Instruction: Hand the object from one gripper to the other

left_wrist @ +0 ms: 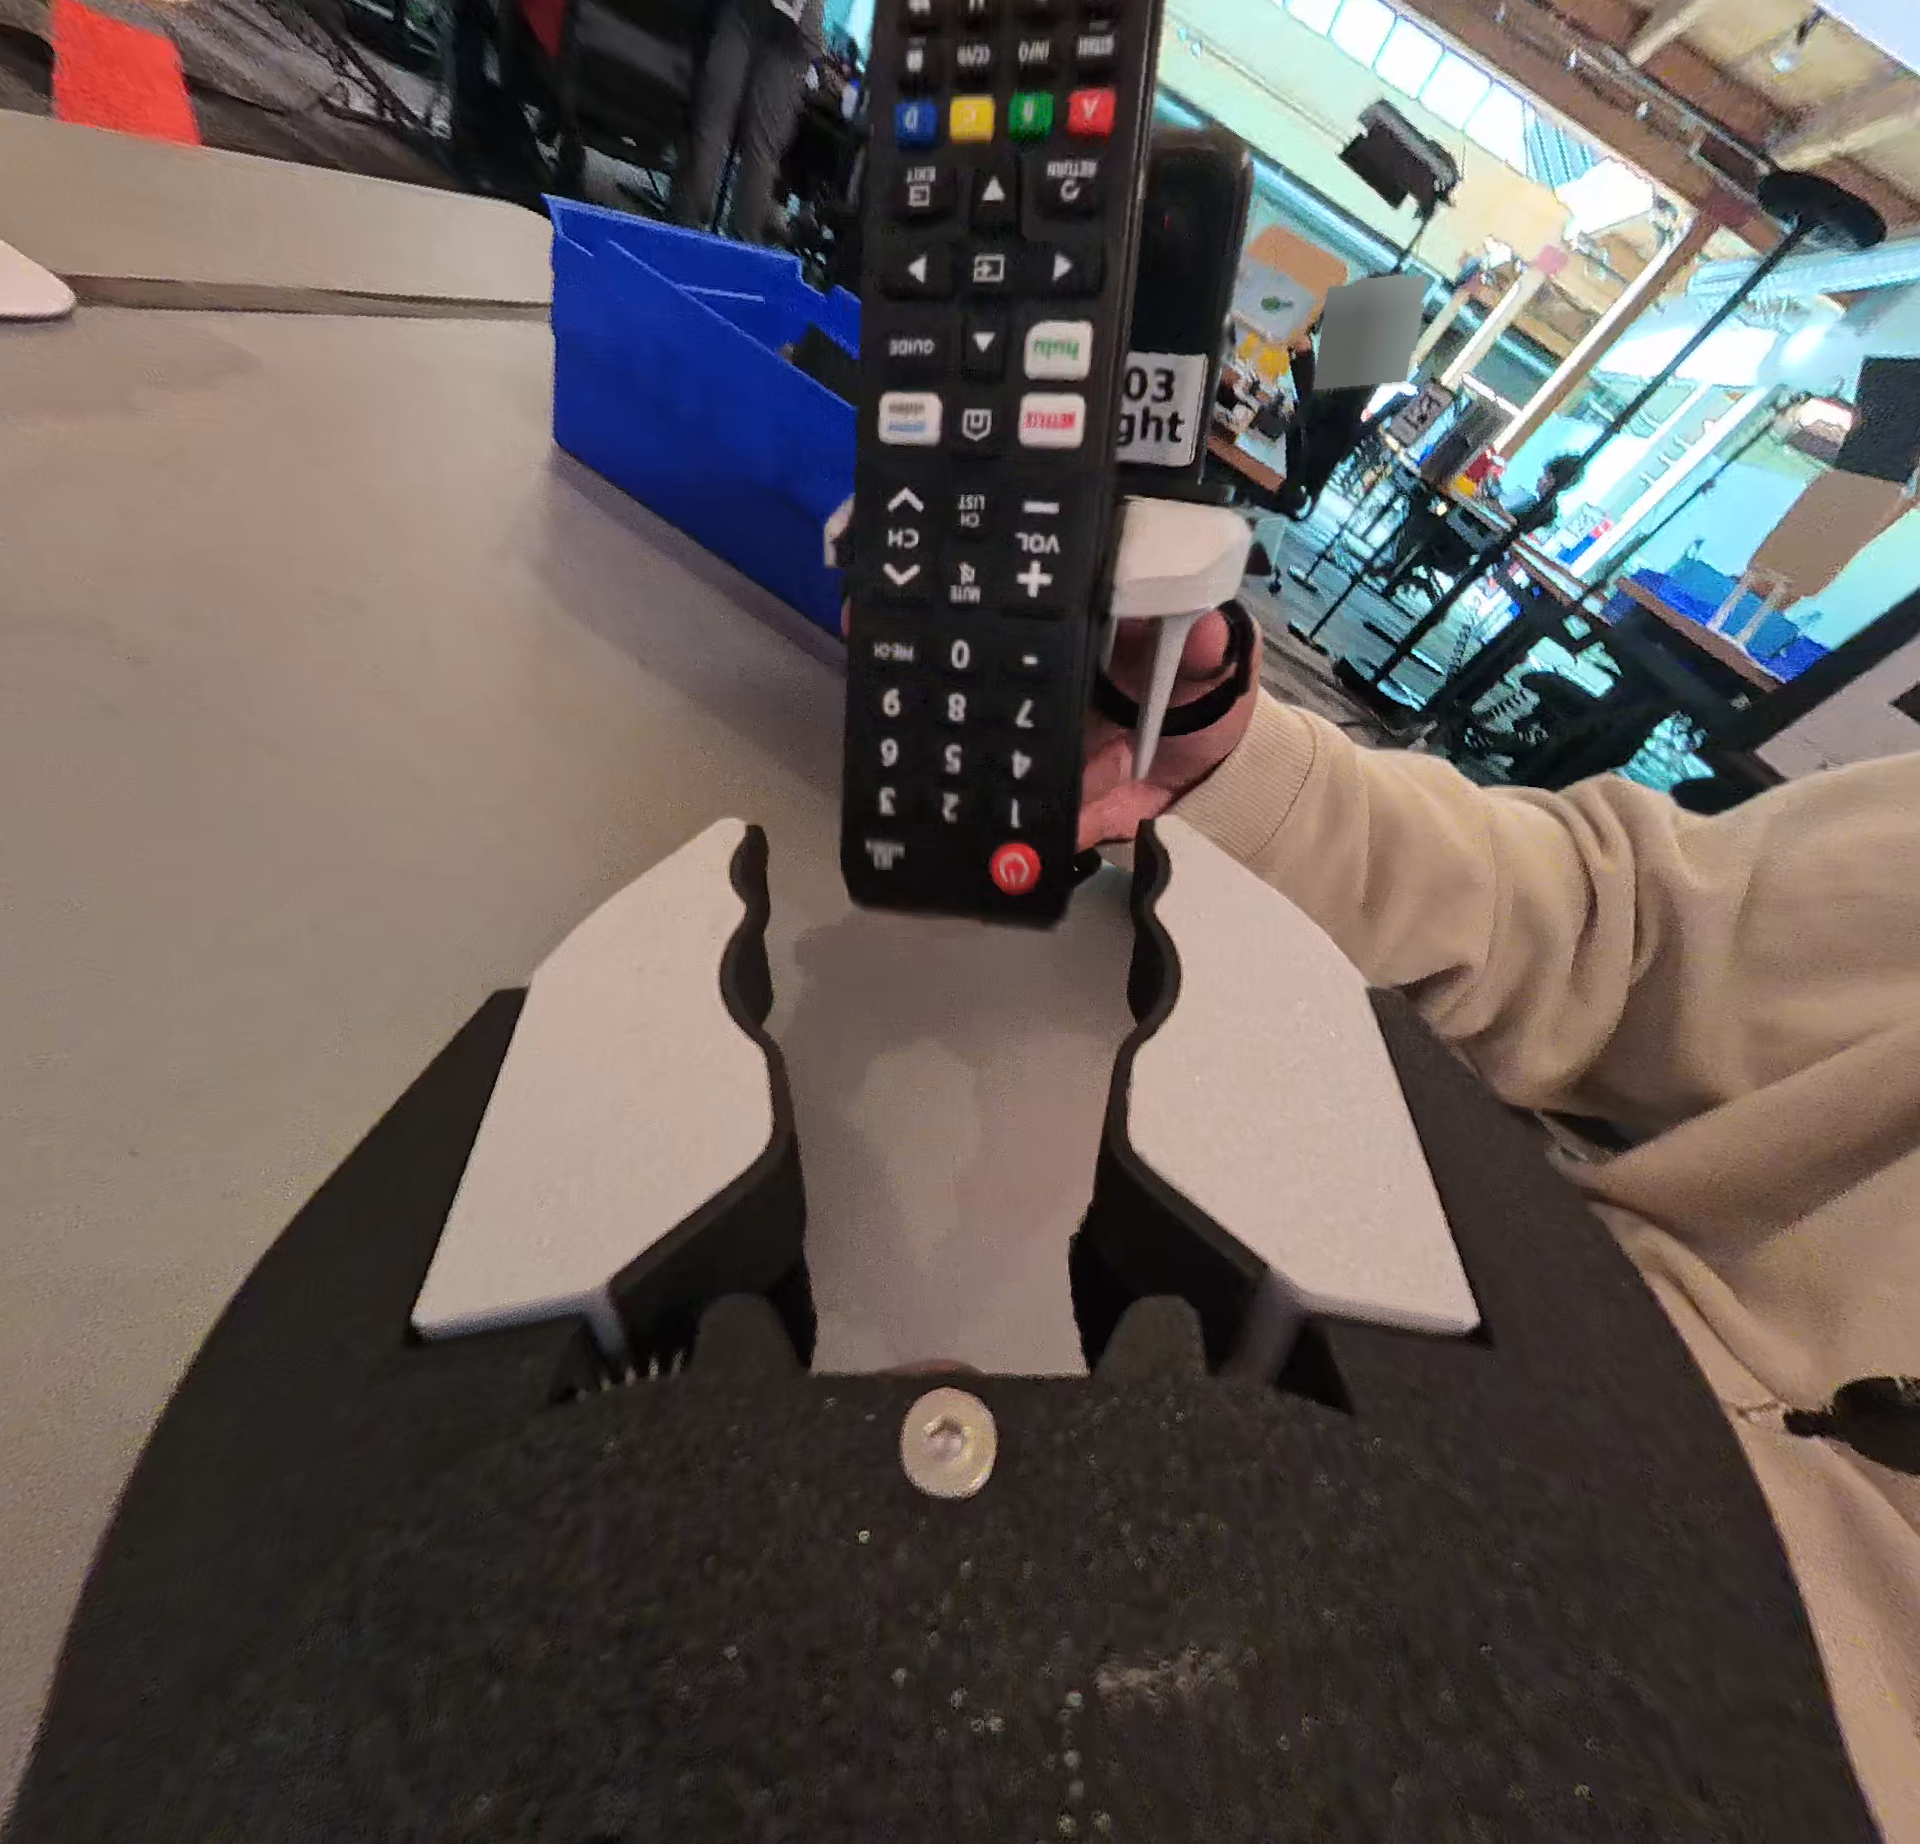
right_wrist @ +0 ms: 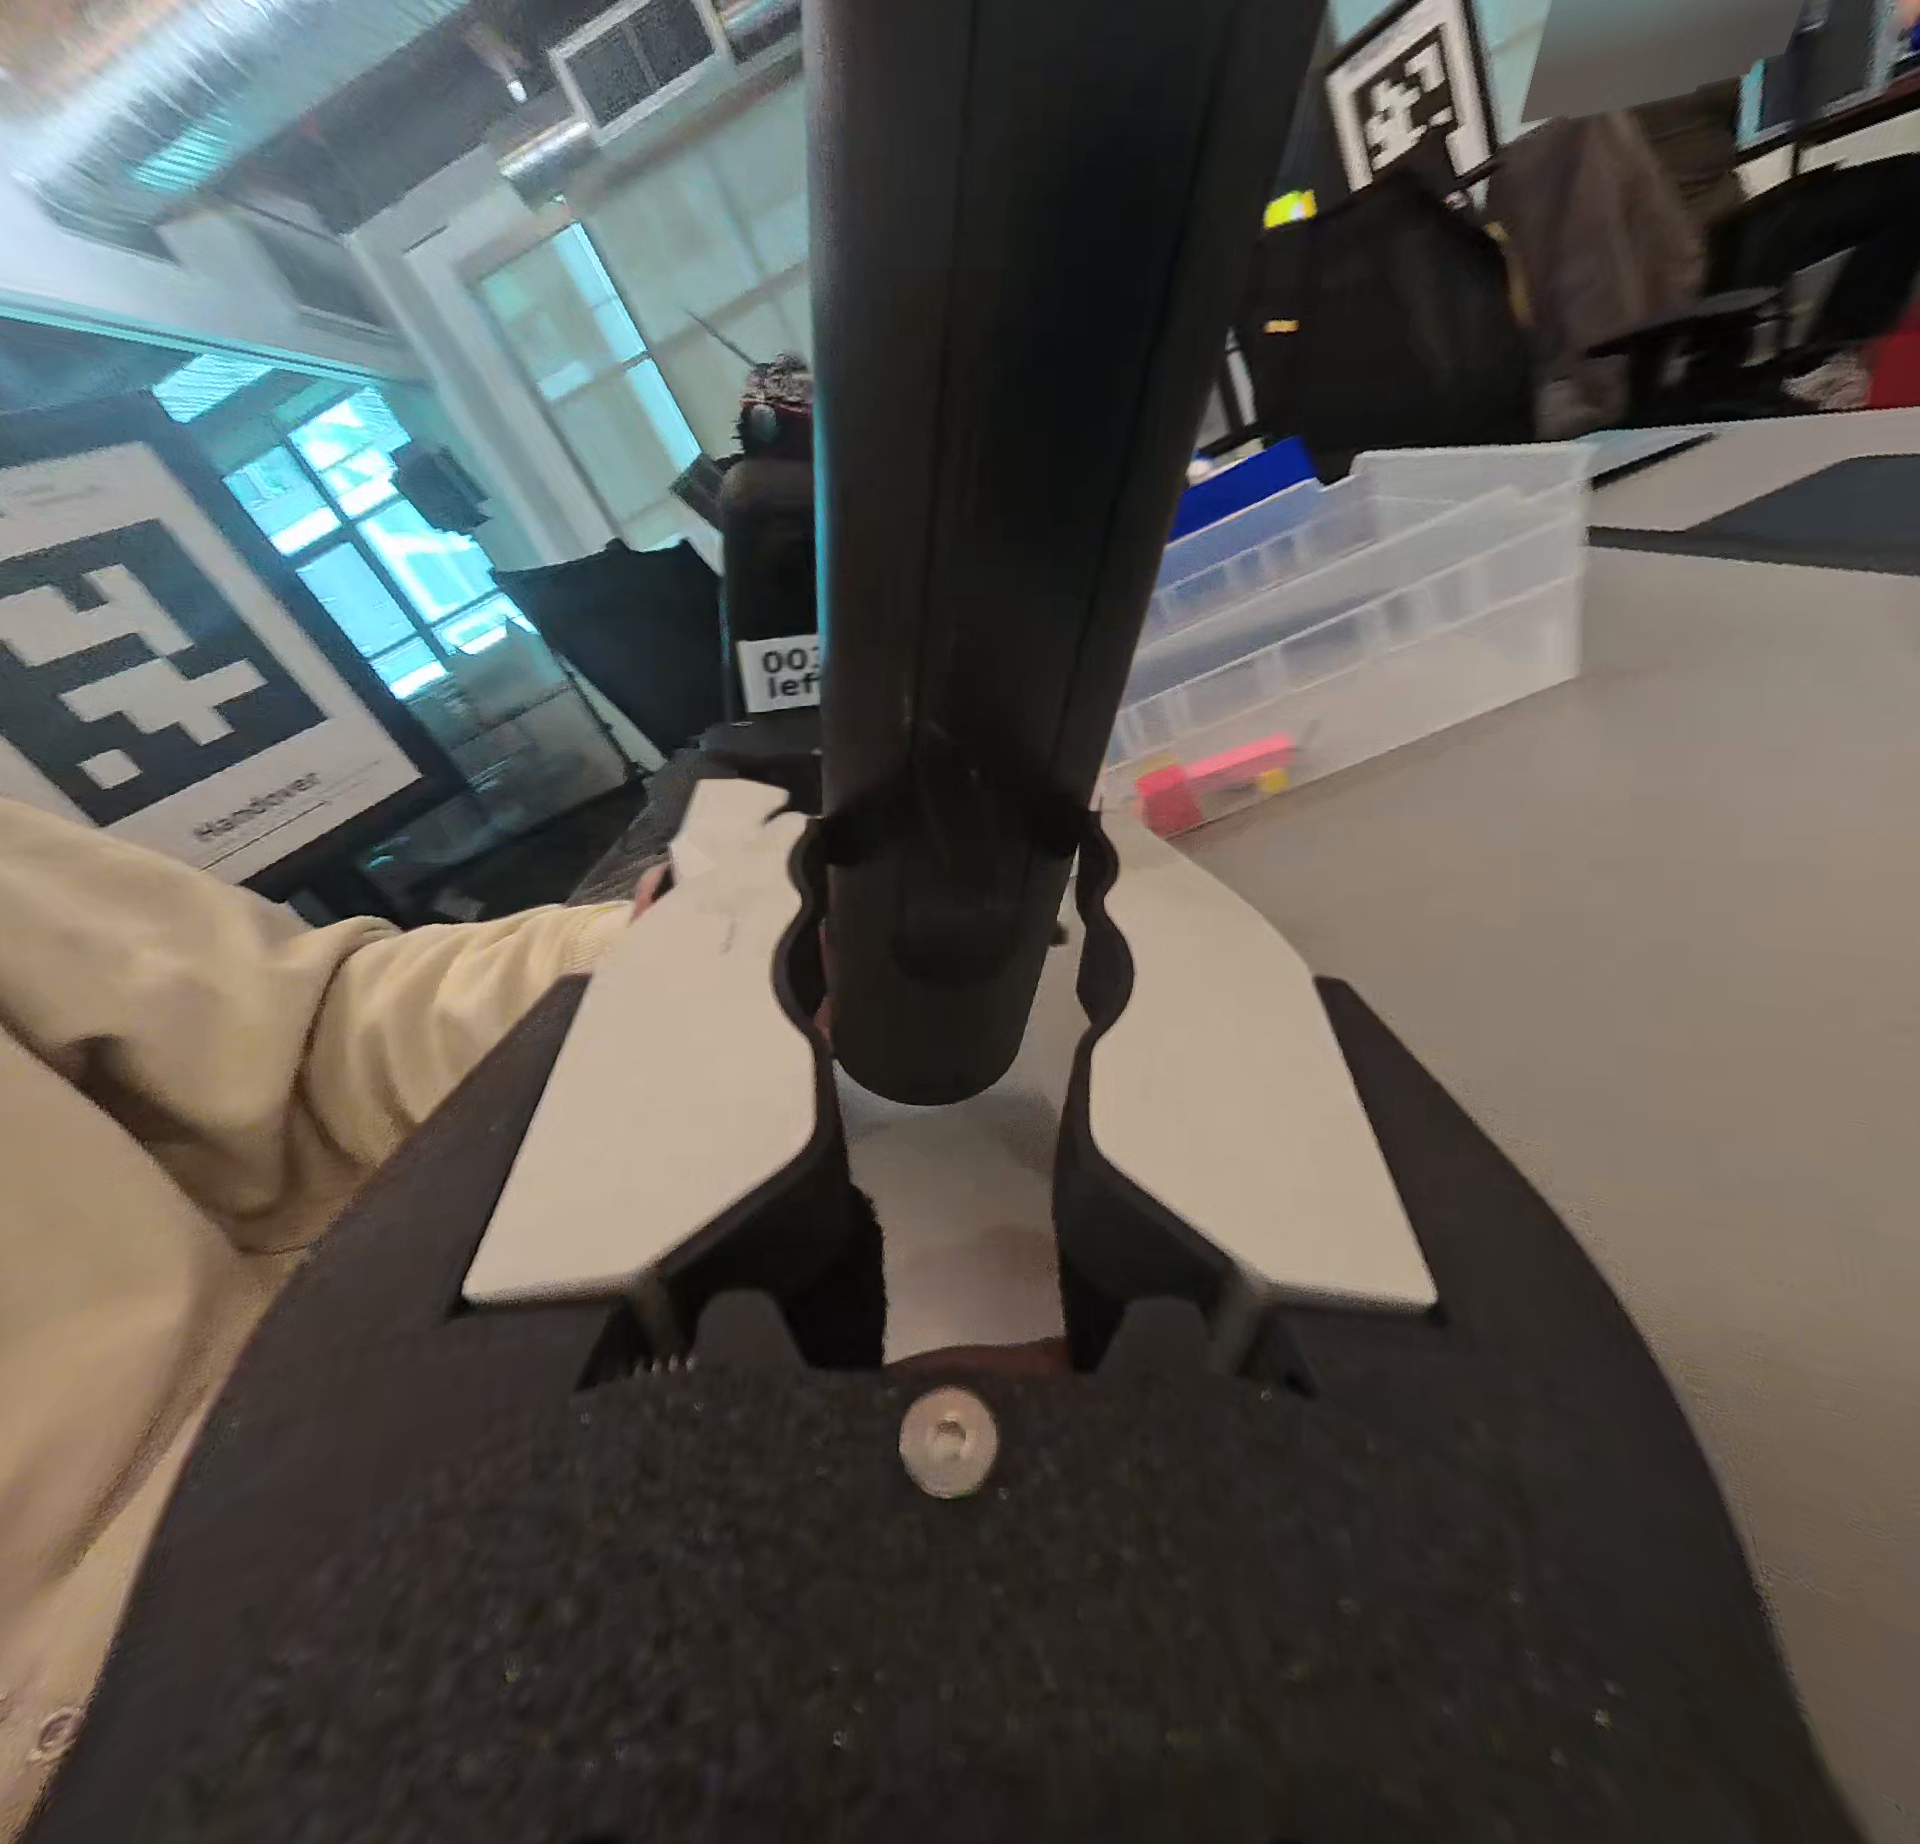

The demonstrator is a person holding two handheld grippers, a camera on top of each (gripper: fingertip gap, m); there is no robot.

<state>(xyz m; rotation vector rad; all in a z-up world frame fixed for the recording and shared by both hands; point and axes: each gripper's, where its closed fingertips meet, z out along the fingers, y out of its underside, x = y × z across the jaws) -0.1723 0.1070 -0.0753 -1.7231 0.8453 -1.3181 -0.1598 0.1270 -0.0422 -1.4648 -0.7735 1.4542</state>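
Note:
A black remote control (left_wrist: 977, 423) stands upright and upside down above the grey table (left_wrist: 260, 651), with its buttons facing the left wrist camera. My left gripper (left_wrist: 948, 849) is open, its white fingers (left_wrist: 644, 1067) on either side of the remote's lower end without touching it. The right gripper's body (left_wrist: 1195, 256) shows behind the remote, held by a hand. In the right wrist view, my right gripper (right_wrist: 951, 838) is shut on the remote's smooth back (right_wrist: 997, 444) near its lower end. The left gripper's finger (right_wrist: 727, 828) shows just behind it.
A blue bin (left_wrist: 686, 392) stands on the table behind the remote. A clear plastic organiser (right_wrist: 1403, 589) and pink and red blocks (right_wrist: 1216, 776) lie at the right. A black-and-white marker board (right_wrist: 135, 631) stands at the left. Beige sleeves (left_wrist: 1507, 911) flank both views. Spacing between my two grippers at the tips: around 5 centimetres.

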